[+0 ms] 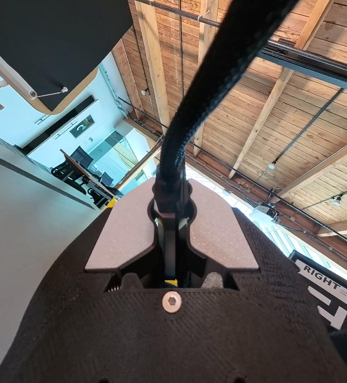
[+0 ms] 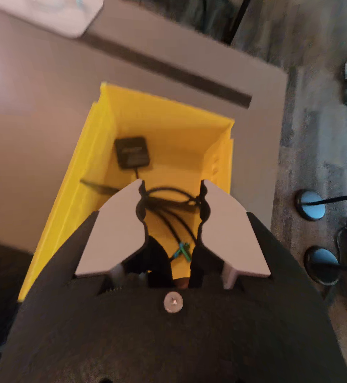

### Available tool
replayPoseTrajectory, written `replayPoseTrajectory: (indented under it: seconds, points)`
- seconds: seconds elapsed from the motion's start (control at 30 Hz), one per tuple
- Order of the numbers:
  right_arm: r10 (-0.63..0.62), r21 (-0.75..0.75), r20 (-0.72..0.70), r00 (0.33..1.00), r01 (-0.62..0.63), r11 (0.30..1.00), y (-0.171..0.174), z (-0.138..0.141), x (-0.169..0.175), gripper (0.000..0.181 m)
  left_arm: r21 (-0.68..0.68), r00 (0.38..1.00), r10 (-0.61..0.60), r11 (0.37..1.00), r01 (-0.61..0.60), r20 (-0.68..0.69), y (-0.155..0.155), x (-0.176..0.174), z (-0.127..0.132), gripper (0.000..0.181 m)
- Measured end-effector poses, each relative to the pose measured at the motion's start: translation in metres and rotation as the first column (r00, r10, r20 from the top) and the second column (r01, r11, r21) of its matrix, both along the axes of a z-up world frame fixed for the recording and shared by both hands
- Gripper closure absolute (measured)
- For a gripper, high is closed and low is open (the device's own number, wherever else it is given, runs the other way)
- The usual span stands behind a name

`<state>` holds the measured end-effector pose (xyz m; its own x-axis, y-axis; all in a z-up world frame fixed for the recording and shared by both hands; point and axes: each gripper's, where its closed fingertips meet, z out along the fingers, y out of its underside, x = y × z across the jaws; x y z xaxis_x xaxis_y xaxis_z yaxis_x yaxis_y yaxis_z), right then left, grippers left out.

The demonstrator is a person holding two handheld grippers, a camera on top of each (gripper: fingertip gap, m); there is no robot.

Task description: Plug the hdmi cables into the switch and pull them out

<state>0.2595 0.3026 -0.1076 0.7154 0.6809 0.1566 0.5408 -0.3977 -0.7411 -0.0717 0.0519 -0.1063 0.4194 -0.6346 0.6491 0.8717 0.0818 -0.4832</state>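
Observation:
My left gripper point(image 1: 171, 199) points up toward the ceiling and is shut on the plug end of a black braided HDMI cable point(image 1: 205, 99), which runs up and out of the top of the view. My right gripper point(image 2: 172, 199) is open and empty, hovering above a yellow box point(image 2: 168, 128). In the box lie a small black switch point(image 2: 132, 152) at the far left and thin black cables point(image 2: 168, 196) bound with a green-blue tie point(image 2: 182, 250). The right wrist view is blurred.
The yellow box stands on a pale table point(image 2: 33, 103) whose edge runs at the right, with grey floor point(image 2: 313, 124) and round chair bases point(image 2: 311, 204) beyond. The left wrist view shows a wooden ceiling point(image 1: 272, 124), a white wall and far desks.

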Motion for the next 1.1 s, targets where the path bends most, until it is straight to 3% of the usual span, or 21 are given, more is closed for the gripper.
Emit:
replayPoseTrajectory:
  seconds: [0.07,0.17,0.3,0.43,0.63,0.77,0.97,1.1]
  points:
    - [-0.026,0.007,-0.052,0.998,0.026,1.000,0.022,0.003,-0.001,0.139,-0.001,1.000,-0.004,1.000,0.004,0.001,0.000,0.000,0.000,0.159]
    - [-0.064,-0.069,0.064,0.996,0.068,0.995,0.035,-0.029,0.011,0.144,-0.004,1.000,-0.009,1.000,0.009,0.003,0.001,0.000,-0.001,0.159]
    - [-0.088,-0.109,0.267,0.960,0.121,0.987,0.022,-0.076,0.036,0.163,-0.011,1.000,-0.021,1.000,0.021,0.010,0.002,0.001,-0.002,0.159]
    - [-0.081,-0.068,0.365,0.927,0.113,0.991,0.009,-0.100,0.047,0.162,-0.013,1.000,-0.020,1.000,0.020,0.004,0.002,0.002,-0.002,0.159]
    - [-0.062,-0.203,0.474,0.878,0.177,0.963,-0.004,-0.146,0.059,0.163,-0.015,1.000,-0.019,1.000,0.019,0.002,0.002,0.003,-0.002,0.159]
    - [-0.075,-0.198,0.421,0.904,0.172,0.965,-0.003,-0.139,0.051,0.159,-0.015,1.000,-0.019,1.000,0.019,0.001,0.002,0.003,-0.002,0.159]
    - [-0.149,-0.131,0.247,0.957,0.185,0.974,-0.026,-0.069,0.061,0.151,-0.018,1.000,-0.022,1.000,0.022,0.002,0.003,0.003,-0.003,0.159]
    - [-0.014,-0.365,0.281,0.960,0.120,0.923,-0.091,-0.063,0.079,0.154,-0.018,1.000,-0.022,1.000,0.022,-0.001,0.003,0.004,-0.003,0.159]
